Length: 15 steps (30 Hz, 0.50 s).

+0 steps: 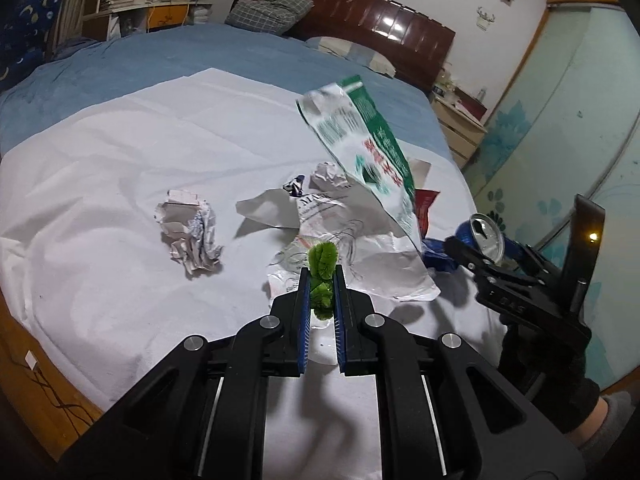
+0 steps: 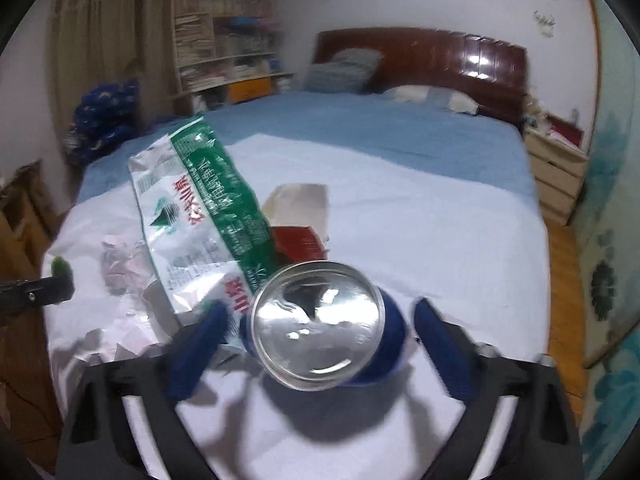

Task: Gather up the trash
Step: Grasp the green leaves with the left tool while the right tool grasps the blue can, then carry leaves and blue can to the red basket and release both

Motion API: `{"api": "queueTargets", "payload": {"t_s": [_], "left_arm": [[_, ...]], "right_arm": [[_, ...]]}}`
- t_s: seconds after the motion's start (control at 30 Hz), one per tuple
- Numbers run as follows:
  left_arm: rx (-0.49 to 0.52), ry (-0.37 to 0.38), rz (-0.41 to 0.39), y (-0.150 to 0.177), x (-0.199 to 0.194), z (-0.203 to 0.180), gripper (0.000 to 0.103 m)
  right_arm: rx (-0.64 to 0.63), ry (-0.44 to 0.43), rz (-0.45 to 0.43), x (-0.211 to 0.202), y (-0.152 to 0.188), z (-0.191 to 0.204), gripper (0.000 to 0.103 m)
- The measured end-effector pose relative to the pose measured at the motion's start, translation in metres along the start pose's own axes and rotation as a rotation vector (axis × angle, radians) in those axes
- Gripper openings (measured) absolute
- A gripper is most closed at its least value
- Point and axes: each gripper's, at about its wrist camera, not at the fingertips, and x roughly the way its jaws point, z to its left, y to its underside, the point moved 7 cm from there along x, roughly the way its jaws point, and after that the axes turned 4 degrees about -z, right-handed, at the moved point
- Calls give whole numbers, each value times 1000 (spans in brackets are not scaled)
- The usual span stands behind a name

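Note:
My left gripper (image 1: 322, 276) is shut on a fuzzy green pipe-cleaner piece (image 1: 322, 264), held just above the white sheet (image 1: 100, 184). My right gripper (image 2: 316, 316) holds a blue can (image 2: 320, 324), silver top towards the camera; its blue pads stand wide, with gaps to the can's sides, and the view is blurred. The can (image 1: 486, 236) and right gripper (image 1: 480, 252) show at the right in the left wrist view. A green-and-white bag (image 1: 368, 148) leans upright; it also shows in the right wrist view (image 2: 200, 208). Crumpled paper (image 1: 192, 232) lies at the left.
A creased white wrapper (image 1: 344, 232), a small paper ball (image 1: 328, 176) and a red packet (image 1: 424, 204) lie around the bag. The sheet covers a blue bed (image 1: 200, 52) with a wooden headboard (image 1: 384, 20). A nightstand (image 1: 460, 124) stands at the right.

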Motion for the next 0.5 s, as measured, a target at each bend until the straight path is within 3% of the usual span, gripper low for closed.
{"api": "queueTargets", "payload": {"t_s": [0.23,0.33,0.5], "left_arm": [[-7,16,-14,-1,-6,-9,10],[3,27,-43,-4,-22,-16,10],[24,91,-95,-2,-62,-52,10]], "right_arm": [[29,-10,-5,-19,2,-7,84],[43,-13,-38,-55,-4,-13,83],[76,-25,-109,-156,-8,-28,83]]}}
